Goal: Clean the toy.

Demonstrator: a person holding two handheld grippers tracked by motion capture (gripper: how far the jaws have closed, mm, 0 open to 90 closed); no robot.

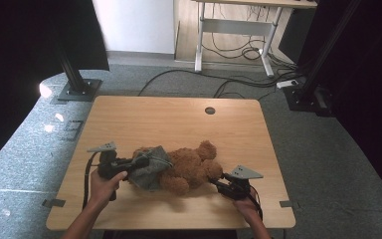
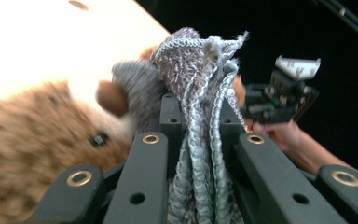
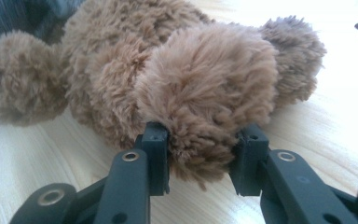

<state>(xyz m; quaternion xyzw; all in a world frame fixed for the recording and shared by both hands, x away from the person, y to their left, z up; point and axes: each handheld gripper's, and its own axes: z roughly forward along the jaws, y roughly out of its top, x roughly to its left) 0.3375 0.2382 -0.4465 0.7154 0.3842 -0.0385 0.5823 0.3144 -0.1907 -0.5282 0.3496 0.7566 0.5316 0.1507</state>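
A brown plush teddy bear (image 1: 189,167) lies on its back on the wooden table (image 1: 179,124), near the front edge. A grey knitted garment (image 1: 149,167) covers its left end. My left gripper (image 1: 140,161) is shut on a bunched fold of that grey knit (image 2: 200,140), which rises between its jaws. My right gripper (image 1: 218,180) is shut on a furry paw of the bear (image 3: 200,116); the jaws press into the fur on both sides. In the left gripper view the bear's face (image 2: 37,135) lies blurred at the left, and the other gripper (image 2: 284,93) is seen beyond.
A round cable hole (image 1: 210,110) sits in the table's far side. Black frame posts (image 1: 74,74) stand on the carpet at the left and right behind the table. Cables (image 1: 229,82) trail across the floor toward a white desk (image 1: 238,30) at the back.
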